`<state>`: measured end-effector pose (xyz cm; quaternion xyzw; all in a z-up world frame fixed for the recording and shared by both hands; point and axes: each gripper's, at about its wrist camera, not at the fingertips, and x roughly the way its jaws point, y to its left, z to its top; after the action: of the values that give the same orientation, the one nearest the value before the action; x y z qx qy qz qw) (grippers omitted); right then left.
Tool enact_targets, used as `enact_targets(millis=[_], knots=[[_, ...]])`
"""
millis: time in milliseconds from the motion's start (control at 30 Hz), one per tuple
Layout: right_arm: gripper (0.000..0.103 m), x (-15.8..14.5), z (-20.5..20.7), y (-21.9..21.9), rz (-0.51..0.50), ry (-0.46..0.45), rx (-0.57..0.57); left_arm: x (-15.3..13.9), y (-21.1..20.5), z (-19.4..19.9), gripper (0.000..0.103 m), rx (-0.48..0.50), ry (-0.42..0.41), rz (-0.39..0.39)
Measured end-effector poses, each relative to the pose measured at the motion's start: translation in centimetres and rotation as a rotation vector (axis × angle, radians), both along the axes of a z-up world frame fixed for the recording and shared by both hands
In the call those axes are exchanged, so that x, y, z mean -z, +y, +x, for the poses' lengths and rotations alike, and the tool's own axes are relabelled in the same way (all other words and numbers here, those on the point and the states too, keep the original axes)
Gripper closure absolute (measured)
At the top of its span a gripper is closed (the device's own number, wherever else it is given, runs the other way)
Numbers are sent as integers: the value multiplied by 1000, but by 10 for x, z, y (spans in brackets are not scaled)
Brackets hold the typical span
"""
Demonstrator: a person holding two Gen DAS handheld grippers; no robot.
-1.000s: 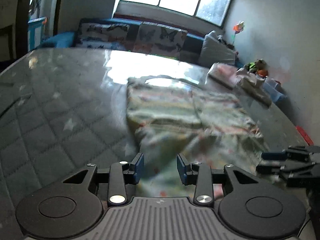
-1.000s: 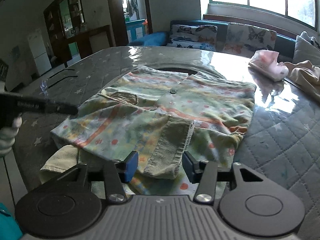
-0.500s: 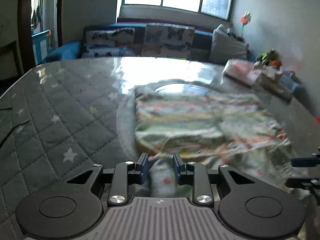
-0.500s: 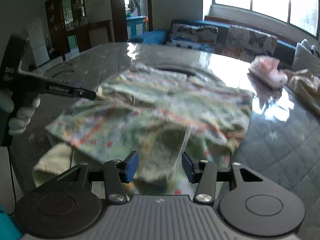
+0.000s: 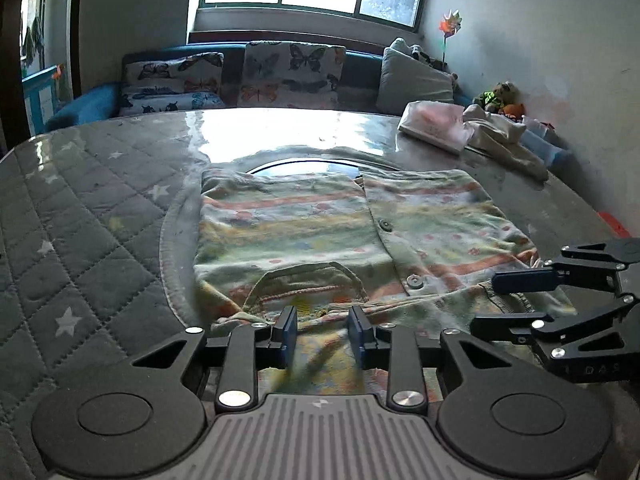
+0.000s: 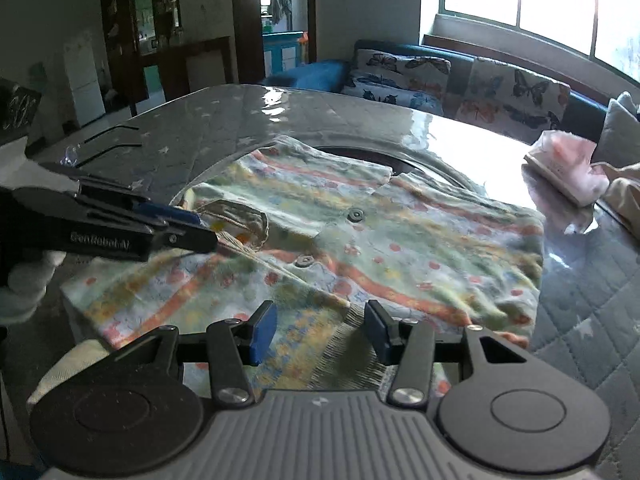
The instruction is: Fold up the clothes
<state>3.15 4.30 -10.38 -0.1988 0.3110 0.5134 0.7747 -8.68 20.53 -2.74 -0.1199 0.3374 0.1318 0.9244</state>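
Note:
A pastel striped button-up garment (image 5: 320, 232) (image 6: 400, 248) lies spread on the quilted grey table (image 5: 80, 220). My left gripper (image 5: 323, 334) (image 6: 204, 229) sits low at the garment's near edge, just in front of the collar (image 5: 308, 280). Its jaws are opening, with cloth lying between the pads and a gap showing on both sides. My right gripper (image 6: 321, 336) (image 5: 486, 303) stands open at the garment's other near corner. The ribbed sleeve cuff (image 6: 356, 344) lies between its fingers, not visibly pinched.
A folded pink cloth (image 5: 436, 124) (image 6: 568, 168) and a beige garment (image 5: 504, 136) lie at the table's far right. A sofa with butterfly cushions (image 5: 292, 72) stands behind the table. A white-gloved hand (image 6: 24, 280) holds the left gripper.
The left gripper has slid in over the garment's near edge towards the collar, and its jaws stand narrower than a second ago. The right gripper shifted slightly, with the cuff staying between its fingers.

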Motion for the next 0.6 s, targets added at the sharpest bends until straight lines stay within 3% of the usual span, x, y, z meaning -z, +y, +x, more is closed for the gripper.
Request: enact_targets(millis=[200,333,467,600], knots=[[48,-15,-24,-10,16,-41,-59,-14,-15,-23,73,36,-41,-1],[48,-13,-37,-13,16,-29,-98,-8,-25,-39,73,54,-20,0],[47,0,-39,-21,-11,-3,-73,3,-30,-52,73,50,5,27],[47,-6,-40,-32,-3,-14,-56,-3,-37,-60,72,55,-3,70]])
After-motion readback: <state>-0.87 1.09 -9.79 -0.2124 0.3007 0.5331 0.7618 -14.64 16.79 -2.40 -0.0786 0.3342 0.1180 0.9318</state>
